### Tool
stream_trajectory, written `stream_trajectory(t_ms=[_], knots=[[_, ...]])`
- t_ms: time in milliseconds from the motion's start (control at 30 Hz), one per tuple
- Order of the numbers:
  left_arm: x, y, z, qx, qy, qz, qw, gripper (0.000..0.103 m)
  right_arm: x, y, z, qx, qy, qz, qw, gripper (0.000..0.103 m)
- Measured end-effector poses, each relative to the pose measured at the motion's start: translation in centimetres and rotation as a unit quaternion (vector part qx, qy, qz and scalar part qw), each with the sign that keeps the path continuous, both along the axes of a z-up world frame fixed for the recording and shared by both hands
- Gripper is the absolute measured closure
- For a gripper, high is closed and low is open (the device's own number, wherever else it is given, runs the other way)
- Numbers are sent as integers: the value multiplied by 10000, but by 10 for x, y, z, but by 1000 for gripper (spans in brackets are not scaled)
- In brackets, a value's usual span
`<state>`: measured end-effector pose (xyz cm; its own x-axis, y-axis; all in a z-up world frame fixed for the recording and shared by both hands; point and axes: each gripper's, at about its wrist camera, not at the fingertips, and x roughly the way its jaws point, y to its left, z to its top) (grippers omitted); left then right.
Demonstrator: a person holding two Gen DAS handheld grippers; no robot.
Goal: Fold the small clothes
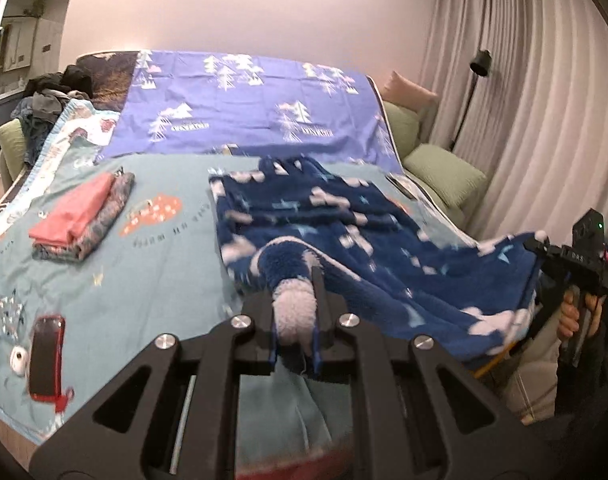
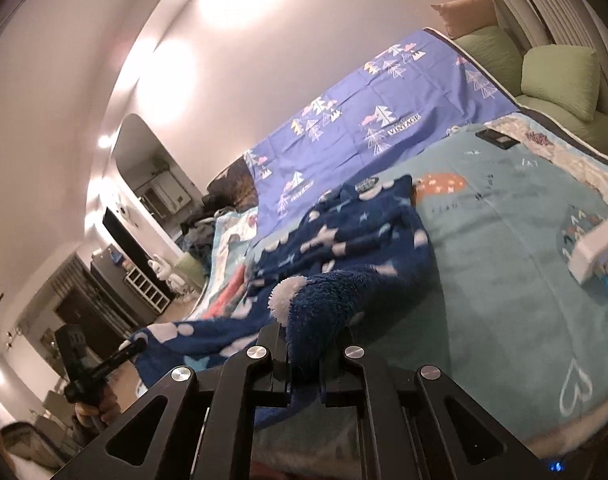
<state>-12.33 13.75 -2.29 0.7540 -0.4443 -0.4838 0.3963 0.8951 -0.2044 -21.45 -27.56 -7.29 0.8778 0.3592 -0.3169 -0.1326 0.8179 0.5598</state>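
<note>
Fleece garment: navy plush piece (image 1: 328, 216) with pale clouds and stars, spread over the middle of the bed; its near edge is lifted off the cover between the two grippers, while its far part, toward 12 o'clock, lies on the cover. What kind of garment it is cannot be told; motion blur softens its pattern.
Left gripper: left gripper (image 1: 298, 320) has its fingers pinching a bunched pale-and-navy corner of the fleece; the pads are buried in the pile and cannot be seen.
Right gripper: right gripper (image 2: 304, 344) is pressed together on another navy corner tipped with a white tuft; in the left wrist view it shows at 3 o'clock, partly cut off by the frame edge, with only a few fingers of the hand (image 1: 580, 312) on its handle visible.
Bed cover: teal printed sheet (image 1: 152, 248) under everything; its near edge is hidden behind the gripper bodies.
Folded stack: coral piece on top of a greyish patterned one (image 1: 80, 216), at 9 o'clock from the fleece, well apart from it.
Phone: dark slab in a red case (image 1: 46, 356) at 8 o'clock, lying on the cover.
Backrest sheet: periwinkle cloth with white trees (image 1: 240, 104) at 12 o'clock.
Heap at 10 o'clock: dark clothes (image 1: 52, 100), too dim to sort out.
</note>
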Motion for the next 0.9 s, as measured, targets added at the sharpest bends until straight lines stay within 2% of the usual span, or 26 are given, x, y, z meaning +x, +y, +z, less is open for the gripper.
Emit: stream_trajectory(t_ms=[333, 567, 800, 900], knots=[[63, -14, 29, 114, -384, 187, 9990, 89, 69, -17, 40, -112, -335, -76, 9993, 96], [116, -31, 55, 296, -835, 512, 9947, 89, 141, -26, 73, -109, -741, -204, 9970, 96], [170, -54, 62, 605, -1111, 764, 9890, 89, 213, -34, 82, -90, -777, -297, 9965, 95], [201, -60, 60, 676, -1086, 850, 9881, 89, 243, -40, 83, -112, -745, -346, 9966, 95]])
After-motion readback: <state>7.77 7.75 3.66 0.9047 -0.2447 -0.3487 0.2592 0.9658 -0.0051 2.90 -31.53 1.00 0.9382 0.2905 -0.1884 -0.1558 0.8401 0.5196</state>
